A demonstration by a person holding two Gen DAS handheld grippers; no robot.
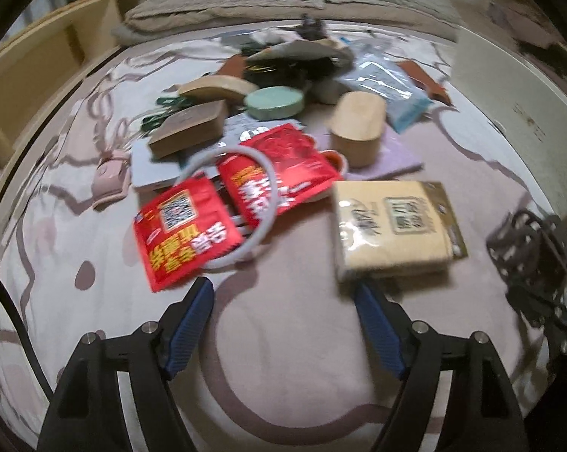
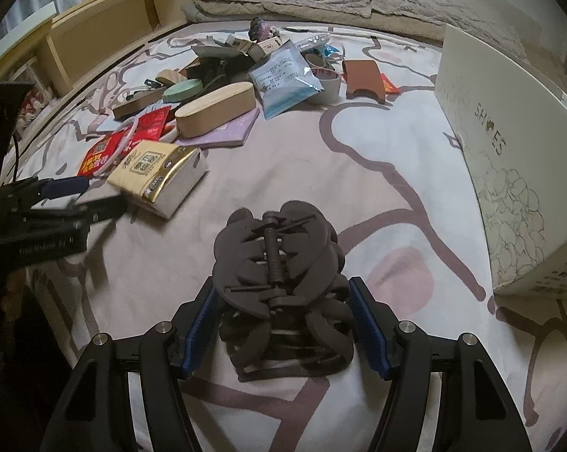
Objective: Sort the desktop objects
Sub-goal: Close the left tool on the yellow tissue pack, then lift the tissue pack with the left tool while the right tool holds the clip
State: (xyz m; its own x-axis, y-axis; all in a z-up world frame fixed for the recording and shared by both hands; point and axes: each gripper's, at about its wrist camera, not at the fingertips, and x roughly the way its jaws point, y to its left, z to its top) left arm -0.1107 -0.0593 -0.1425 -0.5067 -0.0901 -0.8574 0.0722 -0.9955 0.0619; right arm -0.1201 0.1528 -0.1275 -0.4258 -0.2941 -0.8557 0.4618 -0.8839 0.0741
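My right gripper (image 2: pixel 281 290) is shut on a dark grey hair claw clip (image 2: pixel 279 263), held between its blue pads just above the patterned bed cover. The clip and right gripper also show at the right edge of the left wrist view (image 1: pixel 532 248). My left gripper (image 1: pixel 283 290) is open and empty, low over the cover, just short of a beige tissue pack (image 1: pixel 392 226) and two red sachets (image 1: pixel 185 233) under a grey ring (image 1: pixel 264 203). In the right wrist view the left gripper (image 2: pixel 65 196) sits beside the tissue pack (image 2: pixel 159 173).
A clutter pile lies further back: wooden oval boxes (image 1: pixel 355 128), a green round tin (image 1: pixel 276 101), a purple notebook (image 2: pixel 227 132), a blue plastic bag (image 2: pixel 287 79), tape rolls, a brown holder (image 2: pixel 362 75). A white shoe box (image 2: pixel 509 173) stands at right. Pillows and a wooden shelf lie behind.
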